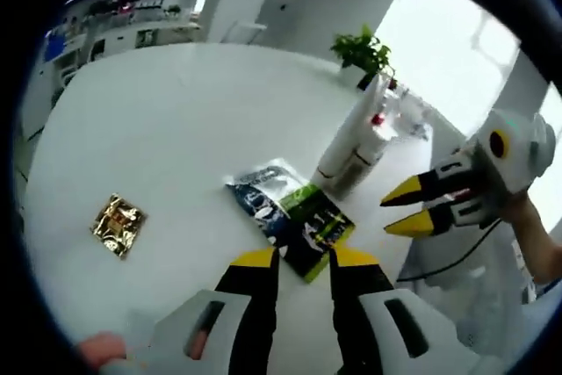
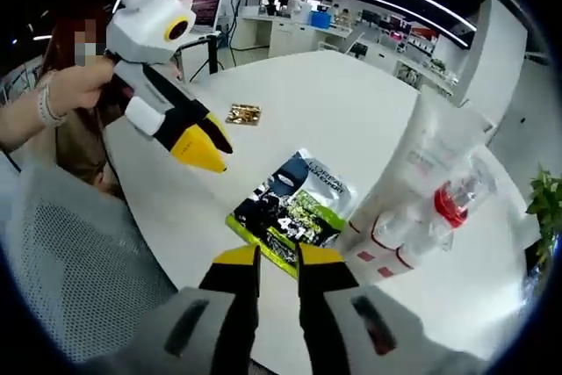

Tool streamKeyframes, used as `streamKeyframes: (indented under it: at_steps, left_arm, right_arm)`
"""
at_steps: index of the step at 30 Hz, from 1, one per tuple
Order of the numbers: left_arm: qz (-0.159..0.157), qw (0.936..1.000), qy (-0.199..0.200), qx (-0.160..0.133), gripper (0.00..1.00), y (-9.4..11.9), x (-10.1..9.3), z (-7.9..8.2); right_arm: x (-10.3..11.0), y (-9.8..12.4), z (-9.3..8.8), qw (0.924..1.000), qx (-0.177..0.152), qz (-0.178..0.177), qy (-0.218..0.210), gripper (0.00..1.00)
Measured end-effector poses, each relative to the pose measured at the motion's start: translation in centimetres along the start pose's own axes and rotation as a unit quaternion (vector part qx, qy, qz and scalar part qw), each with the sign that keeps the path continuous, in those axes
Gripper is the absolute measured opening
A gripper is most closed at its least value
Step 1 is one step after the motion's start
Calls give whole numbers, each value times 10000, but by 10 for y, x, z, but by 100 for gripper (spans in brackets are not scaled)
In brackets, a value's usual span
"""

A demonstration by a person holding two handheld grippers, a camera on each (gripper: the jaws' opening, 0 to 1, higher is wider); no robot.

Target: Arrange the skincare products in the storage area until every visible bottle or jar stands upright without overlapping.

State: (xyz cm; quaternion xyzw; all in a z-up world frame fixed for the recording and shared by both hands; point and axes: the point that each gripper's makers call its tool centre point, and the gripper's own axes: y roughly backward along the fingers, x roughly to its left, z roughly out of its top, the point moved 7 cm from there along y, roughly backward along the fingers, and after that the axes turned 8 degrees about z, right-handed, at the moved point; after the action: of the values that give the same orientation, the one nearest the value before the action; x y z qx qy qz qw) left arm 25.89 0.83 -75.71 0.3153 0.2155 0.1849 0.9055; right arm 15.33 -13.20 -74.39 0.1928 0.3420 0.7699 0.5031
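A bundle of white skincare tubes [image 1: 349,151] in clear wrap with a red cap leans on the white table [image 1: 167,129], beside a green-and-black sachet [image 1: 294,212] that lies flat. My left gripper [image 1: 303,261] hovers just short of the sachet, jaws a little apart and holding nothing. The right gripper [image 1: 397,211] comes in from the right, its yellow tips slightly parted. In the right gripper view the sachet [image 2: 294,208] lies straight ahead of my right gripper [image 2: 278,261], with the tubes [image 2: 421,208] to its right. The left gripper [image 2: 200,145] hangs above the table at upper left.
A small gold packet [image 1: 117,224] lies apart on the table, also seen as the gold packet [image 2: 243,114]. A potted plant [image 1: 364,50] stands at the table's far edge. A grey mesh chair [image 2: 79,252] sits by the near edge. A person's hand [image 2: 70,85] holds the left gripper.
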Motion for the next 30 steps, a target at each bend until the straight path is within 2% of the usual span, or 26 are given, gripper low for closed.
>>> streamKeyframes:
  at_steps: [5, 7, 11, 13, 16, 23, 30]
  left_arm:
    - [34, 9998, -162, -63, 21, 12, -6, 3]
    - [127, 9996, -235, -124, 26, 15, -6, 4]
    - [185, 9991, -345, -172, 29, 23, -8, 3]
    - [222, 9988, -377, -218, 36, 27, -8, 3]
    - [306, 9982, -439, -272, 40, 35, -9, 2]
    - [524, 9960, -634, -363, 53, 51, -11, 0]
    - [680, 9948, -694, -310, 62, 59, -13, -12]
  right_arm:
    - [4, 17, 4, 9998, -162, -117, -57, 23]
    - [5, 24, 5, 9996, -211, -199, -68, 26]
    - [8, 39, 6, 9988, -340, -324, -127, 30]
    - [9, 44, 7, 9986, -385, -333, -160, 34]
    - [9, 52, 6, 9977, -431, -475, -196, 38]
    - [7, 65, -4, 9961, -430, -665, -378, 52]
    - [2, 75, -14, 9936, -499, -896, -464, 65]
